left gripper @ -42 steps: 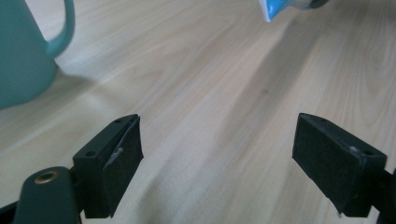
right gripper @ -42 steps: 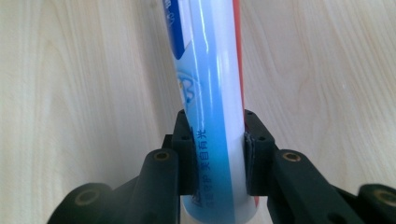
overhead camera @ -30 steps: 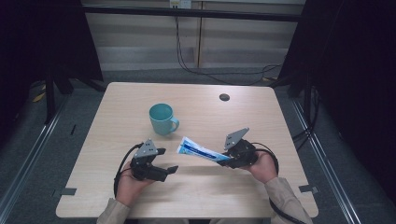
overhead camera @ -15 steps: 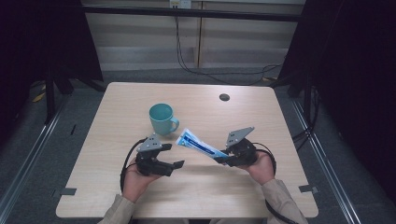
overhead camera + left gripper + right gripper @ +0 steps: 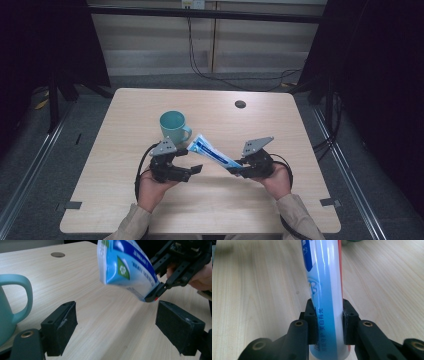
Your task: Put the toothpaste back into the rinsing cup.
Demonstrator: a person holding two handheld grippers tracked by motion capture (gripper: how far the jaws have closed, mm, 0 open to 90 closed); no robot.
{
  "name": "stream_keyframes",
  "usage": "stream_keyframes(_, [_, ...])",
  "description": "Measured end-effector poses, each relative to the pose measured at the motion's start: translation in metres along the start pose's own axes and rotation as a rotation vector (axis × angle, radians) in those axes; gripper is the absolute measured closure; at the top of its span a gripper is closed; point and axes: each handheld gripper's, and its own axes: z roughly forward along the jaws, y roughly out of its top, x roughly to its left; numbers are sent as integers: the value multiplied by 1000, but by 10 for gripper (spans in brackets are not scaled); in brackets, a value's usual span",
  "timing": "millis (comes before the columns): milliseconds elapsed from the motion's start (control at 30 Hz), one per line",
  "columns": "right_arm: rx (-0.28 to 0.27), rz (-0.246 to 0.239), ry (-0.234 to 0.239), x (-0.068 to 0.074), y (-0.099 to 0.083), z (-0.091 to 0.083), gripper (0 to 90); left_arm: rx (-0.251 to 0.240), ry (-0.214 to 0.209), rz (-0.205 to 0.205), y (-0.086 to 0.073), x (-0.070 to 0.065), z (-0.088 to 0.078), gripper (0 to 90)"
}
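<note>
A blue and white toothpaste tube (image 5: 212, 152) is held above the table, slanting up toward the teal mug (image 5: 172, 125). My right gripper (image 5: 235, 170) is shut on its lower end; in the right gripper view both pads press the tube (image 5: 324, 290) from either side, right gripper (image 5: 327, 315). My left gripper (image 5: 192, 161) stands open just left of the tube, beneath its raised flat end. In the left gripper view the tube (image 5: 125, 267) hangs above and beyond the wide-apart jaws of my left gripper (image 5: 116, 325), untouched, with the right gripper (image 5: 152, 296) clamping its far end.
The mug (image 5: 12, 307) stands close on the left gripper's left, handle toward it. A dark round grommet (image 5: 240, 104) sits in the table near the far edge. Bare wooden tabletop (image 5: 125, 200) lies all around; dark frames and cables stand beyond.
My left gripper has moved right and slightly up, closer to the tube. The right gripper has kept still with the tube in it.
</note>
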Motion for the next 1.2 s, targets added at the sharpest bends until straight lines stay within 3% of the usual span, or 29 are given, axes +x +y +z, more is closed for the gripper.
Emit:
stream_keyframes(100, [-3, 11, 5, 1, 0, 1, 724, -6, -2, -27, 1, 0, 4, 171])
stream_keyframes(500, [-38, 38, 8, 3, 0, 3, 726, -43, 11, -60, 5, 1, 9, 174])
stream_keyframes(933, [-70, 43, 31, 7, 6, 8, 724, -105, -23, -97, 16, -1, 15, 220])
stream_keyframes(1000, [-72, 45, 37, 7, 9, 10, 724, -125, -38, -120, 17, -1, 15, 260])
stream_keyframes(1167, [-67, 39, 44, 10, 13, 15, 724, -141, -50, -132, 21, -4, 18, 348])
stream_keyframes(1200, [-92, 54, 48, 11, 14, 15, 724, -159, -61, -144, 22, -5, 19, 390])
